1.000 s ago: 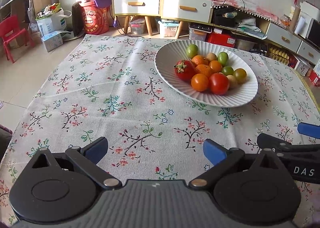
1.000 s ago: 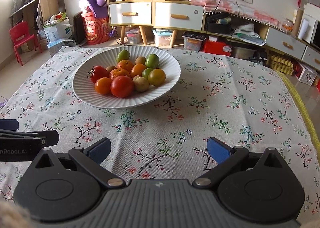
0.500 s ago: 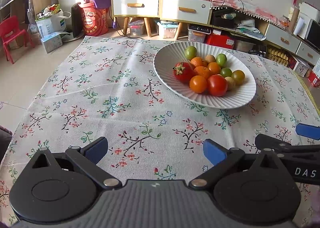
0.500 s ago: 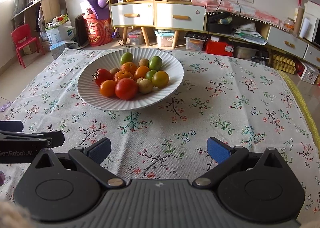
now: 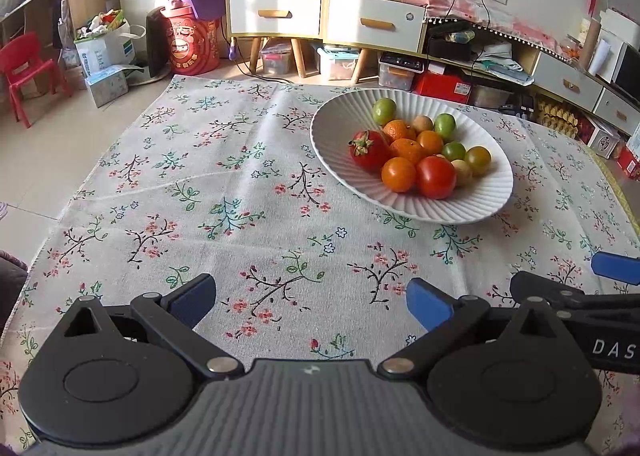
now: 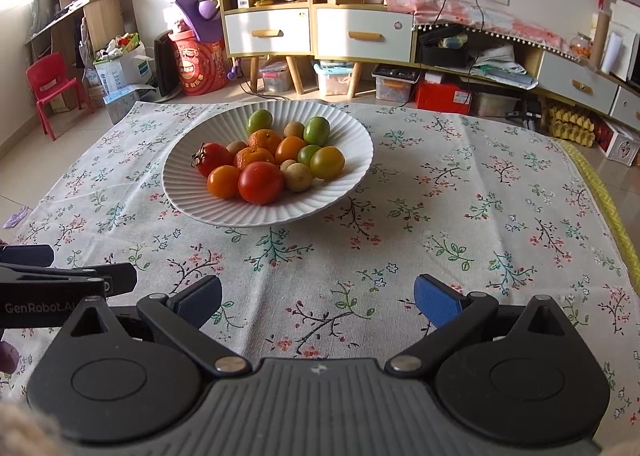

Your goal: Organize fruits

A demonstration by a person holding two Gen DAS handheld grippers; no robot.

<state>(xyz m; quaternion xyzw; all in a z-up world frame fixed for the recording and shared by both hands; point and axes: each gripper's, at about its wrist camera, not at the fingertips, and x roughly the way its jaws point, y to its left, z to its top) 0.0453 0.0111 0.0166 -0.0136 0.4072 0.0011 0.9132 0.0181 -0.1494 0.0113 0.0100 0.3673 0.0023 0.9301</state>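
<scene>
**Fruit piled in a ribbed white bowl, both grippers gaping and empty**

Round, smooth-skinned fruits (image 6: 264,160) are sitting heaped in a wide, shallow white bowl (image 6: 200,192) with fine ridges fanning out to its rim. A glossy red tomato (image 6: 261,182) is lying at the near edge of the heap, touching an orange one (image 6: 223,181); green ones (image 6: 317,130) are resting toward the far side. The bowl is standing on a coarse woven tablecloth (image 6: 460,196) printed with small flowering twigs.

The left gripper (image 5: 311,302) is hovering over bare cloth, the bowl lying well ahead of it and to its right. The right gripper (image 6: 318,302) is facing the bowl from well back, the bowl lying ahead and slightly left. Both are standing with blue-padded fingers (image 6: 434,298) spread wide, gripping nothing and touching nothing
</scene>
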